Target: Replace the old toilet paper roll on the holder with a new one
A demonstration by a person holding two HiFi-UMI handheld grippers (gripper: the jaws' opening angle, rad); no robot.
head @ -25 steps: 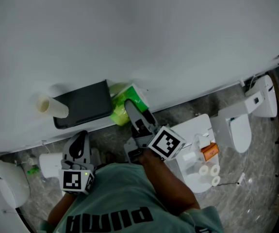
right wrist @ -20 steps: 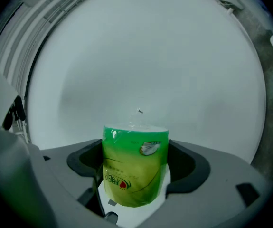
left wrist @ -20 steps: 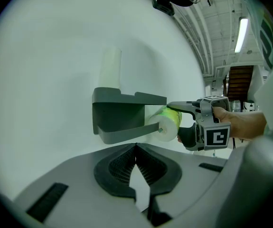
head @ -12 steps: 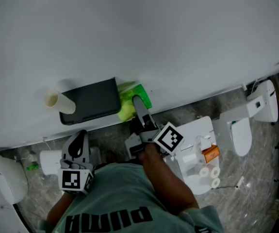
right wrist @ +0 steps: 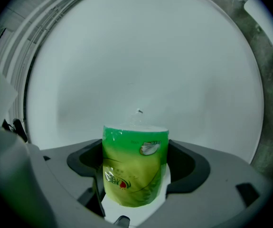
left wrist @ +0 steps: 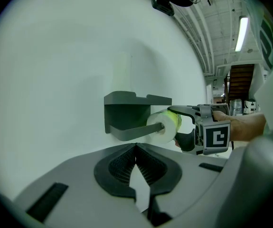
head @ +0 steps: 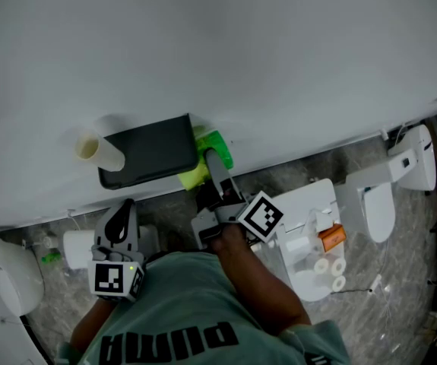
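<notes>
While the right gripper (head: 215,166) is clamped on one green-wrapped roll (right wrist: 135,167), the left gripper (left wrist: 136,148) has its two jaws together with nothing between them. The roll stands between the right jaws with its long axis along them, and its far end looks toward the white wall (head: 241,52). In the left gripper view this pale end is at the tip of the arm (left wrist: 131,132) of the one dark holder (left wrist: 127,99). It seems to touch the tip, but I cannot tell if the arm is already inside the roll. The holder is fixed on the wall and has a flat shelf on top. In the head view one pale tube (head: 95,149) sticks out at the holder's left end, and the green roll is at its right end. The left gripper is lower, below the holder and apart from it. On the floor at the right is one white table (head: 309,196) with three small white round things (head: 328,271) and one orange thing (head: 329,238).
</notes>
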